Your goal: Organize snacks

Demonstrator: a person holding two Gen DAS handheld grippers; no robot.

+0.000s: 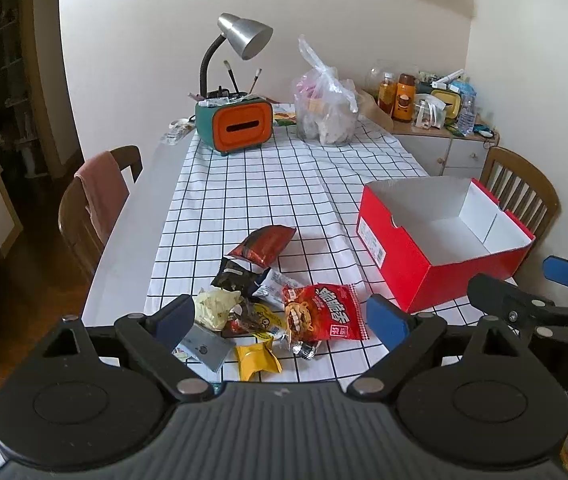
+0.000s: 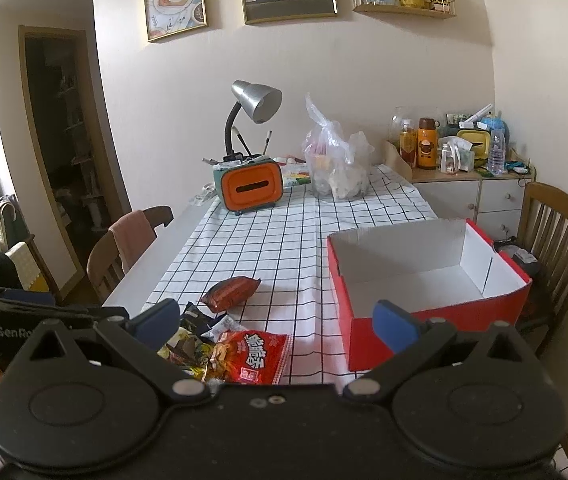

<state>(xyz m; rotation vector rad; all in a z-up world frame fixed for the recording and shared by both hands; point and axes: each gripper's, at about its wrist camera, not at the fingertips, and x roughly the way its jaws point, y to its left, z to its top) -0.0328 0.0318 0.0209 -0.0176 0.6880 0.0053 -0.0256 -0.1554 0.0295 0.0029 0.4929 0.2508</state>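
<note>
The left tool (image 1: 282, 316) is being held low over the near edge of the desk (image 1: 132, 240), its blue pads spread wide apart around a heap of snack packets (image 1: 260, 304) — nothing is being gripped. The right tool (image 2: 276, 318) is likewise being kept agape and empty, poised between the heap and the red box (image 2: 424, 280). The box is sitting open on the checked cloth (image 1: 268, 184), just right of the packets, and nothing is seen inside it. The sorting is judged to be only at its start: every packet in view is lying on the cloth, a dark red packet (image 1: 264, 242) a little apart at the far side. A first pick is being lined up, it seems — the large red packet (image 1: 324, 312) on top of the heap is nearest the box. A descent and a closing on one packet alone would be called for, since the packets are overlapping.
</note>
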